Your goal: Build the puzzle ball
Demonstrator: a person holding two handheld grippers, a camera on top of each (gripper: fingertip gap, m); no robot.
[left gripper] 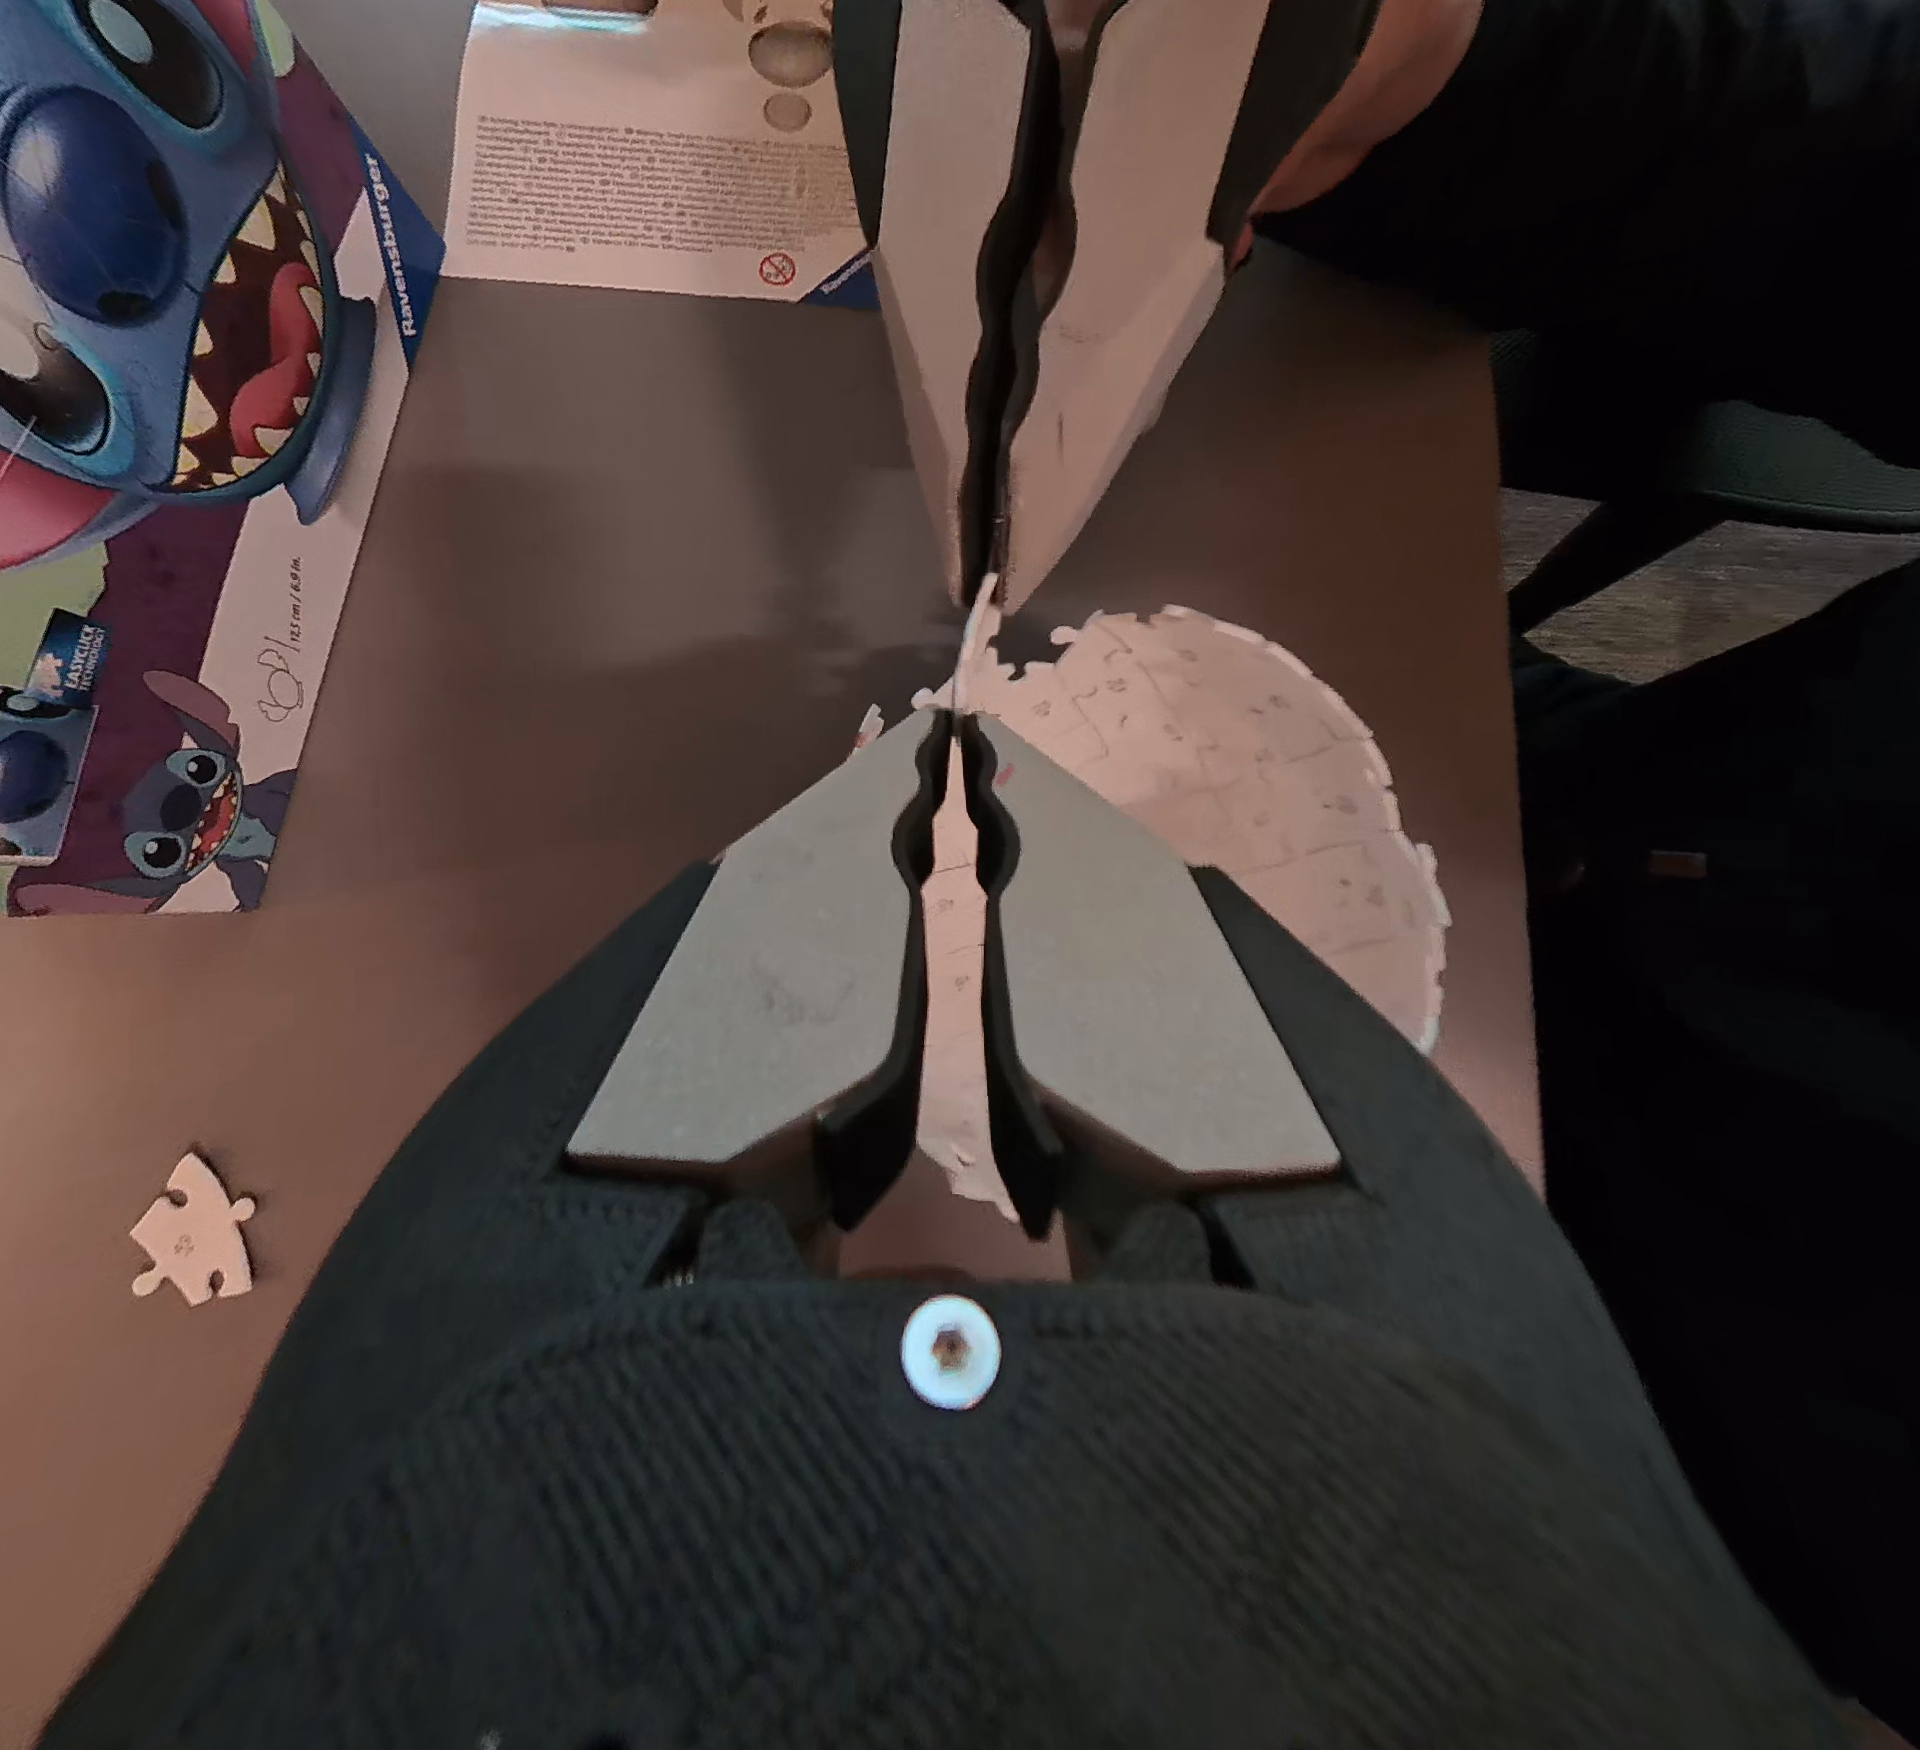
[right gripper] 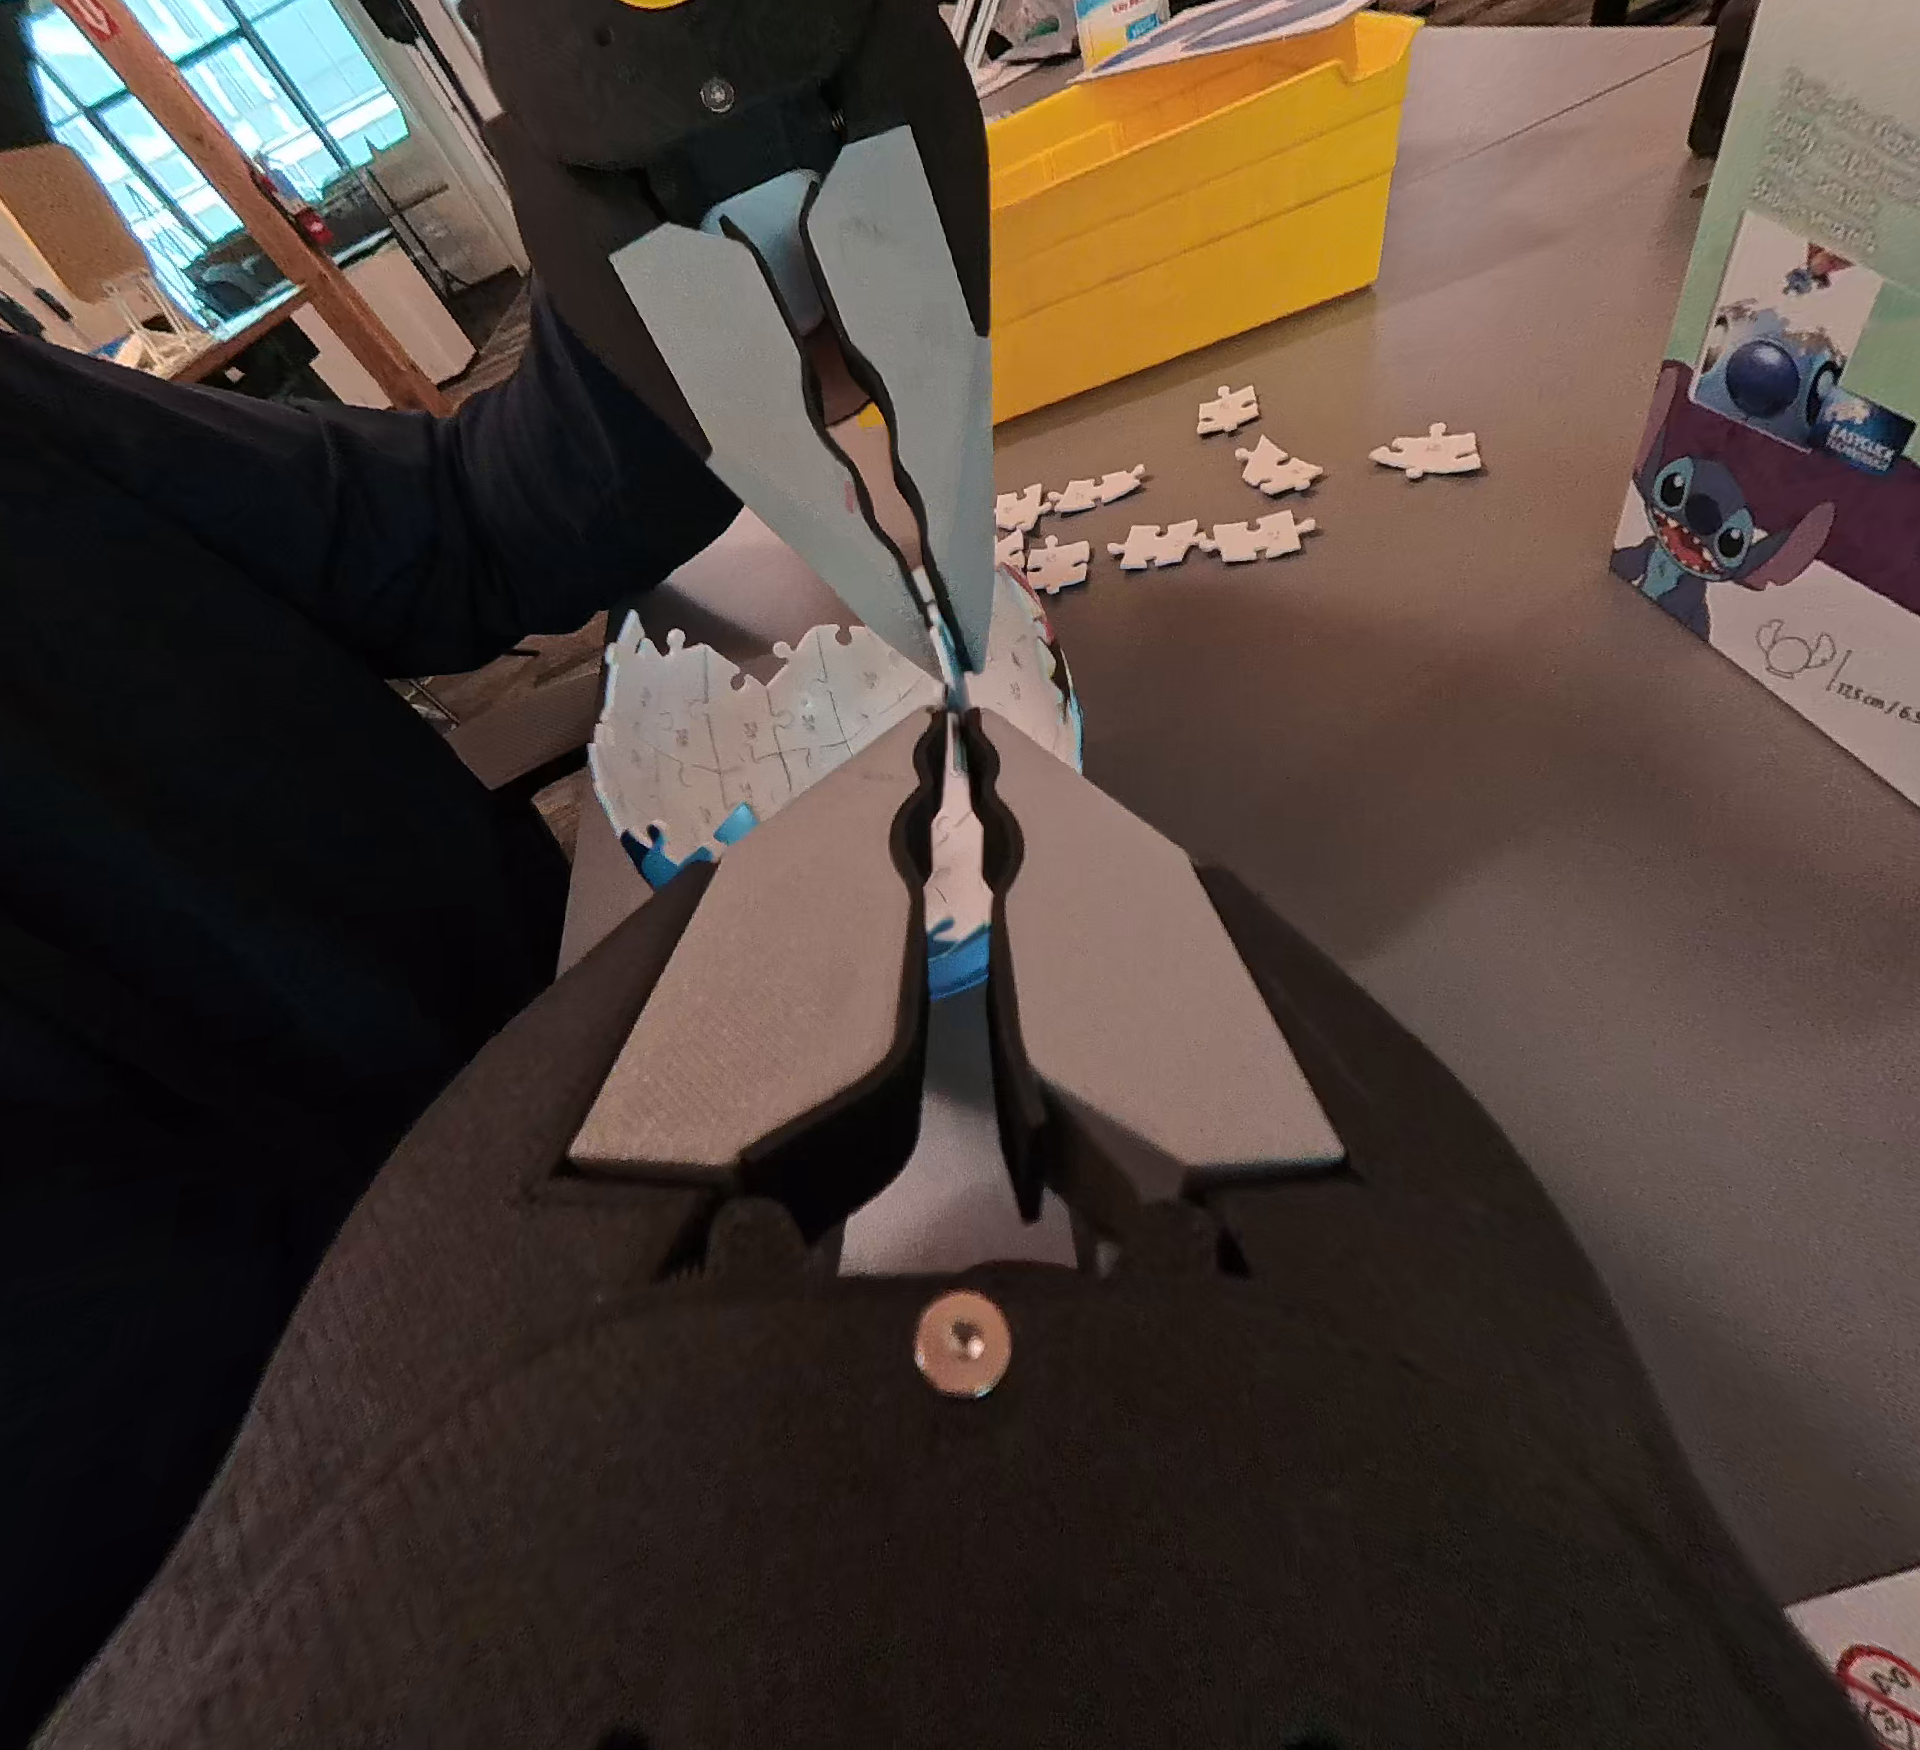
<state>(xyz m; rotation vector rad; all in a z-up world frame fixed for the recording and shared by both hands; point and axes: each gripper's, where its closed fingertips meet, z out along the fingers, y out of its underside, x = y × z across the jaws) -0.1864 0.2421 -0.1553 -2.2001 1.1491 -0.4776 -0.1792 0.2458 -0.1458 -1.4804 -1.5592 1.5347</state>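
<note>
On the brown desk, from the left: at nine o'clock in my left wrist view stands the colourful cardboard puzzle box with the blue cartoon creature, a lone white loose puzzle piece at eight o'clock, and the folded white paper instruction sheet at eleven.

At centre, my left gripper has its jaws pressed onto the rim of the half-built white puzzle ball shell, its unprinted concave inside facing the camera and stretching toward three o'clock. Opposite, from twelve o'clock, my right gripper has its jaws pinching what looks like a single curved white puzzle piece at the same rim, tip to tip with the left.

In the right wrist view the shell lies at nine o'clock of the right gripper, blue print showing on its outer face. The left gripper comes down from twelve. Scattered white spare pieces lie at one o'clock, before a yellow plastic bin.

I judge the step in hand to be seating this piece into the rim. To do it well I would keep the left grip firm and motionless, line tab against socket, and push along the shell's curve rather than across it. Twisting risks popping neighbouring joints. I cannot tell whether the tab has engaged.
</note>
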